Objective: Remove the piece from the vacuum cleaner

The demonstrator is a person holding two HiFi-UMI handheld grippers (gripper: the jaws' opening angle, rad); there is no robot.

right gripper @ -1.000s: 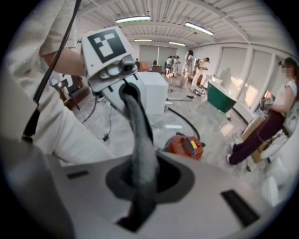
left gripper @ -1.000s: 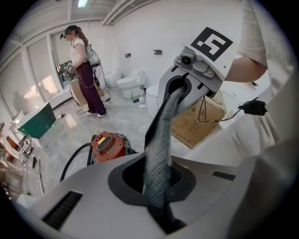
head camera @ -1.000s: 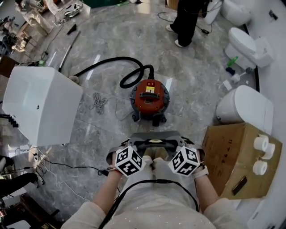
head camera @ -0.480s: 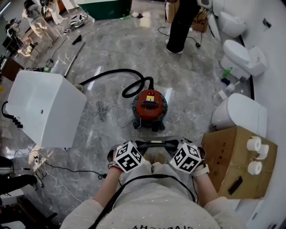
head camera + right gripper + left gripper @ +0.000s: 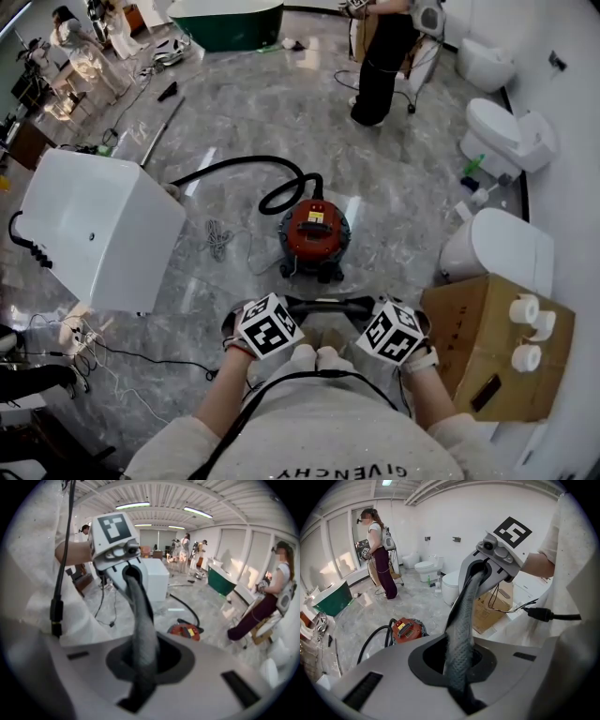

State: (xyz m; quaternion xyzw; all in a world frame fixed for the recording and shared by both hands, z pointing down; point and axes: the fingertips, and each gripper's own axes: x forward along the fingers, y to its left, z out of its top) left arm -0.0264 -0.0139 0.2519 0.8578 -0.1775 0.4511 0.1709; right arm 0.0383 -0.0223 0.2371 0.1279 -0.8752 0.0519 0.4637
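Left gripper [image 5: 463,696] and right gripper [image 5: 136,693] are both pinched nearly shut on the grey piece [image 5: 328,303], close in front of the person [image 5: 319,427]. Cardboard box [image 5: 483,342] on the right, white cabinet [image 5: 103,230] on the left, open floor [image 5: 230,286] out to the red vacuum cleaner [image 5: 314,234]. Piece's long axis runs left-right.

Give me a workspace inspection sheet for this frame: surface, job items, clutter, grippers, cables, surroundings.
Surface: grey marble floor, glossy.
Job's things: red vacuum cleaner stands on the floor, black hose looped behind it; grey piece held clear of it, close to the holder's body.
Clutter: cardboard box with three paper rolls on top; white cabinet.
Grippers: left hand-held gripper and right hand-held gripper both shut on the grey piece, jaws in its dark centre recess.
Cables: loose cord beside the vacuum cleaner; black cables on the floor at left.
Surroundings: toilets at right, green bathtub, a person standing beyond.
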